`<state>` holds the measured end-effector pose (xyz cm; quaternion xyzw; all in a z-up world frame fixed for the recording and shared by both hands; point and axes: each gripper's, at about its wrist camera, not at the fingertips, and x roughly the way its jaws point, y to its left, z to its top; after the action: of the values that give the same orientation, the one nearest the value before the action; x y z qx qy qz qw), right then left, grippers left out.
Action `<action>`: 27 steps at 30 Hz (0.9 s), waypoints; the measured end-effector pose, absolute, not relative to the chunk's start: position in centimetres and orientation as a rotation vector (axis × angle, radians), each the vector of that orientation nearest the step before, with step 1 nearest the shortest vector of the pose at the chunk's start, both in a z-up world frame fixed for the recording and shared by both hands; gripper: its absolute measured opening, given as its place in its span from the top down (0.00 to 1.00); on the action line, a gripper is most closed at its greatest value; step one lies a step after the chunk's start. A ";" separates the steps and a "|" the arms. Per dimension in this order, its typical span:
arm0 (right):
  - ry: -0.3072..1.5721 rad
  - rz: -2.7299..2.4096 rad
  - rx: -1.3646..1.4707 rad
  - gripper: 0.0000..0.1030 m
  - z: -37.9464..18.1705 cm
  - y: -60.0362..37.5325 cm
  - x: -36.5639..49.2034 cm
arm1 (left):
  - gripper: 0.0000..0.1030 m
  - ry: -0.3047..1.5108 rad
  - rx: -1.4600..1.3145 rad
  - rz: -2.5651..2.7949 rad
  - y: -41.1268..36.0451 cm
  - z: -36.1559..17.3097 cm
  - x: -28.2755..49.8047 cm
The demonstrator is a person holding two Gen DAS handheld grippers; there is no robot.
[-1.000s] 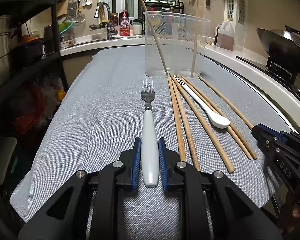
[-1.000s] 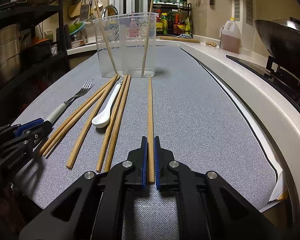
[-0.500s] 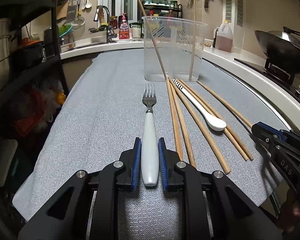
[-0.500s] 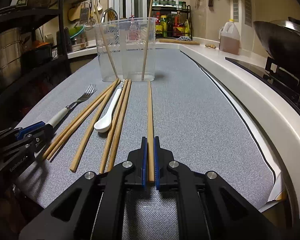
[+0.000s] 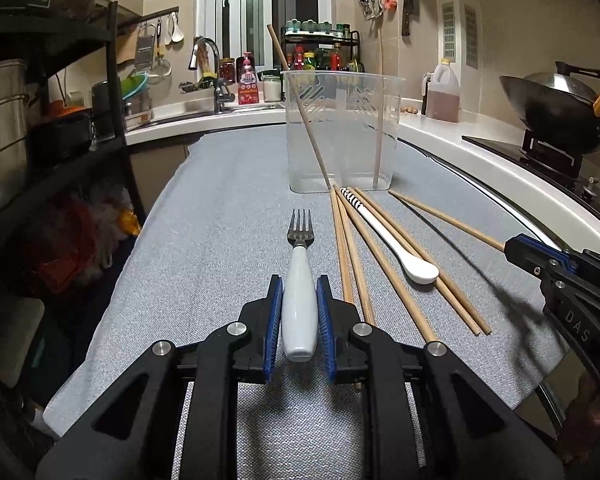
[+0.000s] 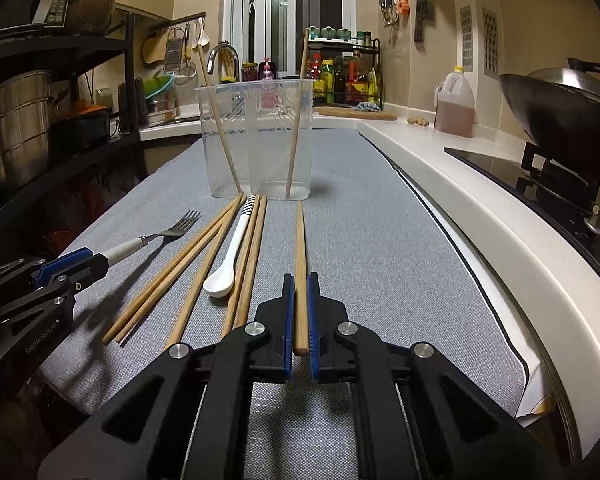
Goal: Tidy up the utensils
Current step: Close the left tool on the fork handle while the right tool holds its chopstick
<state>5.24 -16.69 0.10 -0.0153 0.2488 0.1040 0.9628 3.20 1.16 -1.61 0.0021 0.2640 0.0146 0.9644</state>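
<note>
My left gripper (image 5: 299,284) is shut on the white handle of a fork (image 5: 299,264), whose tines point toward a clear plastic container (image 5: 342,132) on the grey mat. My right gripper (image 6: 298,280) is shut on the near end of a wooden chopstick (image 6: 300,248) that points at the same container (image 6: 256,140). Two chopsticks stand inside the container. Several loose chopsticks (image 5: 380,256) and a white spoon (image 5: 396,242) with a striped handle lie between the two grippers. In the right wrist view the left gripper (image 6: 94,258) and fork (image 6: 156,238) show at the left.
A grey mat (image 5: 220,240) covers the counter. To the right a white counter edge (image 6: 480,216) runs along a stove with a dark wok (image 6: 560,116). A black shelf rack (image 5: 60,120) with pots stands left. A sink and bottles sit at the back.
Both views have tipped slightly upward, so the container and utensils sit lower in frame. The fork and the chopstick stay gripped as before.
</note>
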 end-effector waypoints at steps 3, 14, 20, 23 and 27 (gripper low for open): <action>0.497 0.211 -0.031 0.94 0.3 -16.7 5.2 | 0.83 0.525 0.007 0.029 1.1 -1.4 3.1; 0.460 0.223 -0.030 0.94 1.9 -16.4 4.6 | 0.83 0.507 0.005 0.020 1.2 -0.8 2.8; 0.467 0.219 -0.025 0.94 2.0 -16.6 4.7 | 0.83 0.497 0.004 0.018 1.2 -0.5 2.5; 0.467 0.218 -0.022 0.94 2.1 -16.7 4.8 | 0.83 0.494 0.003 0.018 1.3 -0.4 2.5; 0.464 0.217 -0.020 0.94 2.4 -16.8 4.8 | 0.83 0.490 0.002 0.017 1.2 -0.2 2.4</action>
<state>4.81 -16.79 2.35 -0.0096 0.2295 0.1075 0.9673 2.42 1.22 -0.17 0.0012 0.2426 0.0085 0.9701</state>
